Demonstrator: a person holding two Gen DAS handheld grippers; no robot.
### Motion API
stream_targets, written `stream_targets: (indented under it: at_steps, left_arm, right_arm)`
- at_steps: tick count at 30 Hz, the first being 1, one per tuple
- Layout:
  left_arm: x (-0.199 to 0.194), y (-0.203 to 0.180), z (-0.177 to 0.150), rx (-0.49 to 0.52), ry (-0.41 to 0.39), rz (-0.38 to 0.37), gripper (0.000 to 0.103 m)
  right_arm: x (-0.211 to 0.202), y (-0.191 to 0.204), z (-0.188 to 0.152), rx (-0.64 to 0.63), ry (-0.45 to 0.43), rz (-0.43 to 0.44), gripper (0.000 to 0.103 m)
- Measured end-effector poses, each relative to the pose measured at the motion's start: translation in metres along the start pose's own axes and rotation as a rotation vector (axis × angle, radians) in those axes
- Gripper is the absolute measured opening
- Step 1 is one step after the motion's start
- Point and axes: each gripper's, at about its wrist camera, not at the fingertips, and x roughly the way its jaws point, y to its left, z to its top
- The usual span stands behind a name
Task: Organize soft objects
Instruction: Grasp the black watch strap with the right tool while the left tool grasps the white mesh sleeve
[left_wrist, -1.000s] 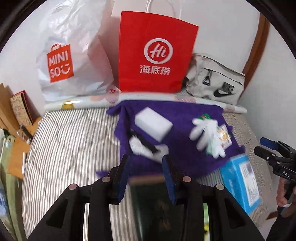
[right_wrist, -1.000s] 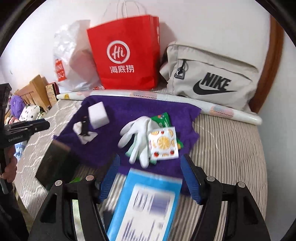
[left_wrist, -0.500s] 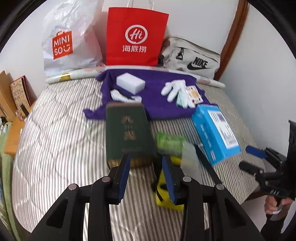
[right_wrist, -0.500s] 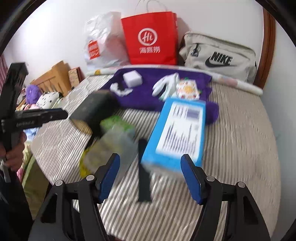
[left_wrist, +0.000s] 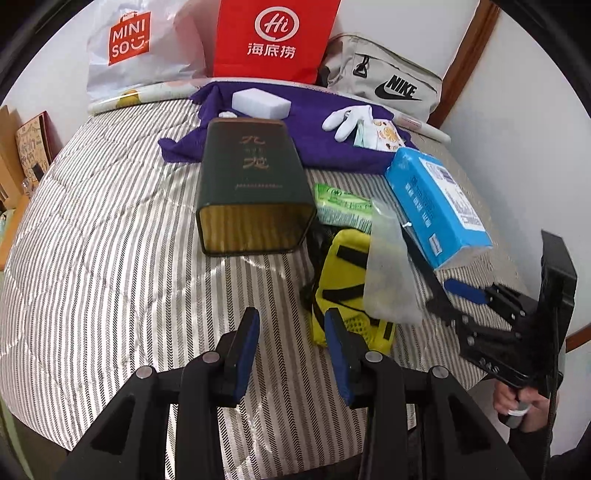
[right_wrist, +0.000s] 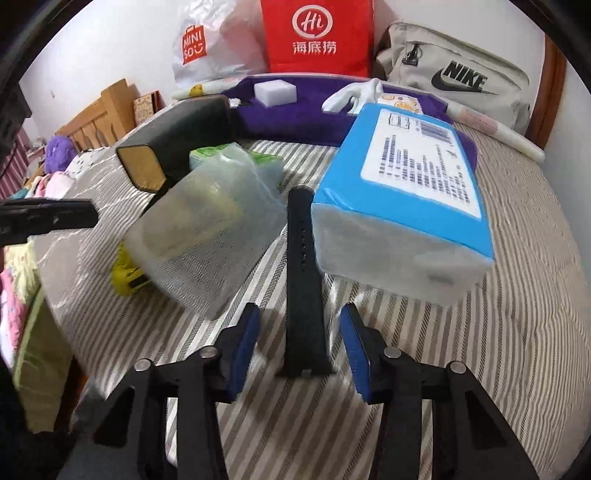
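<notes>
Over the striped bedspread (left_wrist: 110, 221), the left gripper (left_wrist: 291, 325) hangs with jaws apart, holding nothing; ahead lie a dark green tin (left_wrist: 251, 184), a yellow pouch (left_wrist: 343, 273) and, further back, the purple cloth (left_wrist: 314, 129) carrying white gloves (left_wrist: 347, 118). From the right wrist, the right gripper (right_wrist: 299, 325) is spread, straddling a black strap (right_wrist: 304, 280), beside a blue packet (right_wrist: 410, 195).

- Purple towel (left_wrist: 325, 147) lies spread and rumpled at the bed's far end.
- White sponge block (left_wrist: 260, 105) and white gloves (left_wrist: 347, 118) rest on it.
</notes>
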Motion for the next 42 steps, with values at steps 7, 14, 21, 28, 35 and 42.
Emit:
stream_targets:
  at_steps: [7, 14, 21, 28, 35, 42]
  left_arm:
    - [0.004, -0.016, 0.006, 0.036, -0.03, -0.083, 0.042]
    - [0.023, -0.058, 0.021, 0.18, -0.025, -0.09, 0.056]
    - [0.034, -0.047, 0.023, 0.125, 0.007, -0.088, 0.056]
    - [0.036, -0.051, 0.023, 0.154, 0.009, -0.184, 0.056]
    - [0.061, -0.075, 0.025, 0.213, 0.049, -0.115, 0.056]
    - [0.058, -0.086, 0.023, 0.264, -0.004, -0.111, 0.017]
  right_arm:
    - [-0.003, 0.003, -0.002, -0.017, 0.013, -0.013, 0.021]
    - [-0.011, 0.003, -0.013, -0.02, 0.027, 0.009, 0.025]
    - [0.002, 0.004, 0.0, -0.015, -0.028, 0.017, 0.029]
    - [-0.001, 0.002, 0.0, 0.0, -0.031, 0.019, 0.02]
    - [-0.033, -0.002, -0.02, 0.005, -0.03, 0.016, 0.02]
    - [-0.05, -0.018, -0.036, 0.067, -0.031, -0.018, 0.02]
